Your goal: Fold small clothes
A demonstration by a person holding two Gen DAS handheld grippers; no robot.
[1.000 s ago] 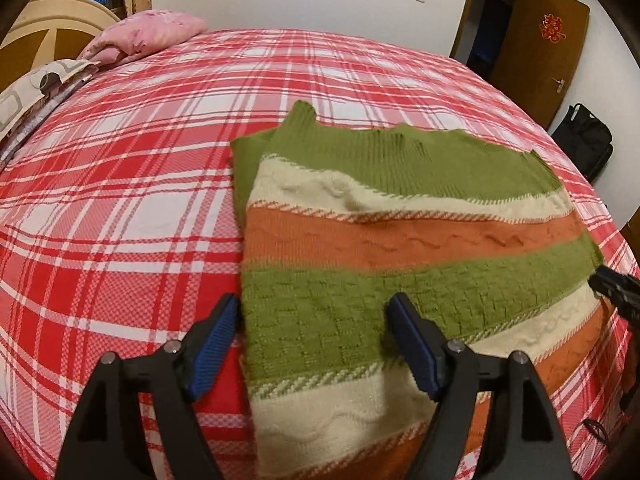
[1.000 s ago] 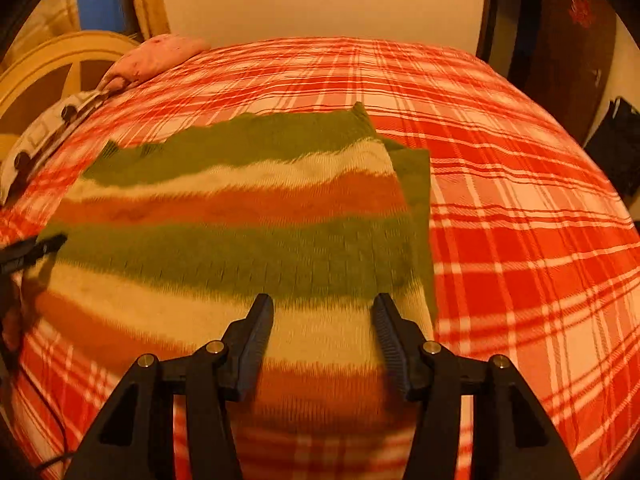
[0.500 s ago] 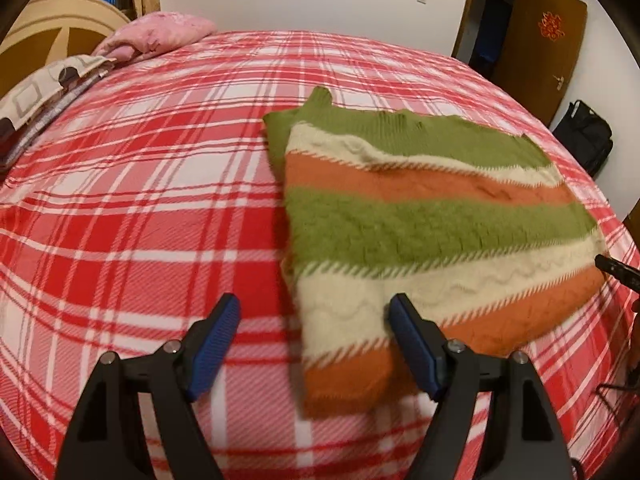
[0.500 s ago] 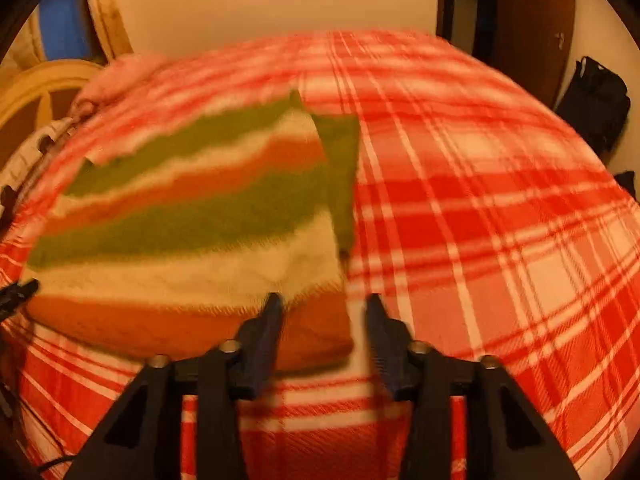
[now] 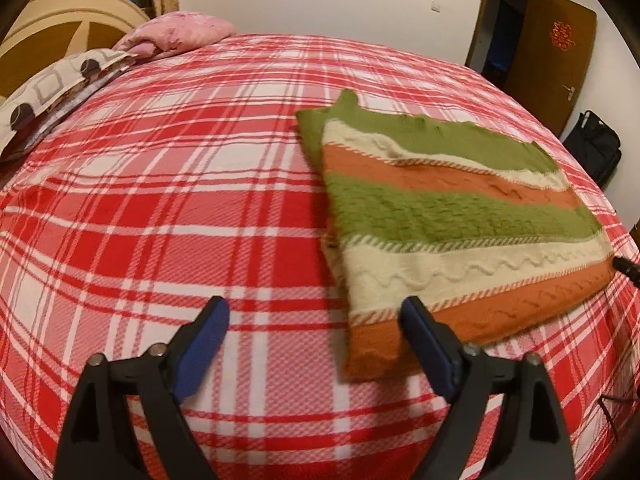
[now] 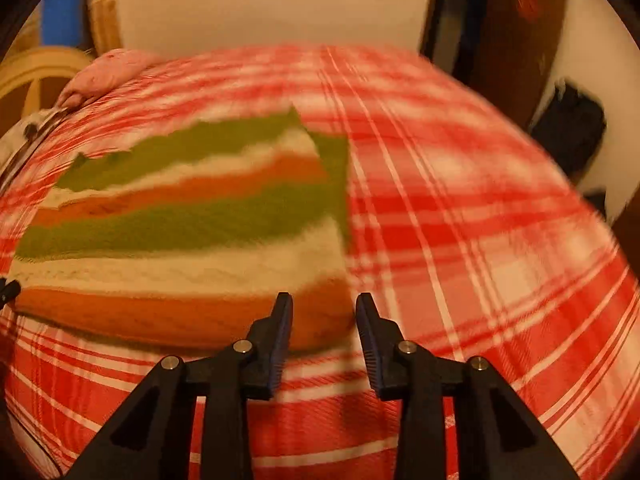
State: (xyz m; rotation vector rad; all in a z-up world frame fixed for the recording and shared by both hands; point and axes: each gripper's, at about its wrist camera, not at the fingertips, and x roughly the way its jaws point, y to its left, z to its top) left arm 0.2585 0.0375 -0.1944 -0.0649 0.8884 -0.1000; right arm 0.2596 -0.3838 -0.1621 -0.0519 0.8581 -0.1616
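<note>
A folded knit sweater (image 5: 452, 220) with green, cream and orange stripes lies flat on the red plaid bed. It also shows in the right wrist view (image 6: 192, 232), blurred. My left gripper (image 5: 314, 322) is open and empty, above the bed just off the sweater's near left corner. My right gripper (image 6: 324, 308) is open and empty, at the sweater's near right corner, its jaws narrower than the left's. A tip of the right gripper (image 5: 626, 267) pokes in at the right edge of the left wrist view.
The red plaid bed cover (image 5: 160, 200) spreads wide to the left. Pillows (image 5: 176, 34) and a patterned quilt (image 5: 52, 92) lie at the headboard. A brown door (image 5: 552, 56) and a black bag (image 5: 594, 150) stand by the far right wall.
Both grippers have pulled back off the sweater toward its near edge, the left one also shifting left. The right gripper's jaws have narrowed. The sweater lies unmoved.
</note>
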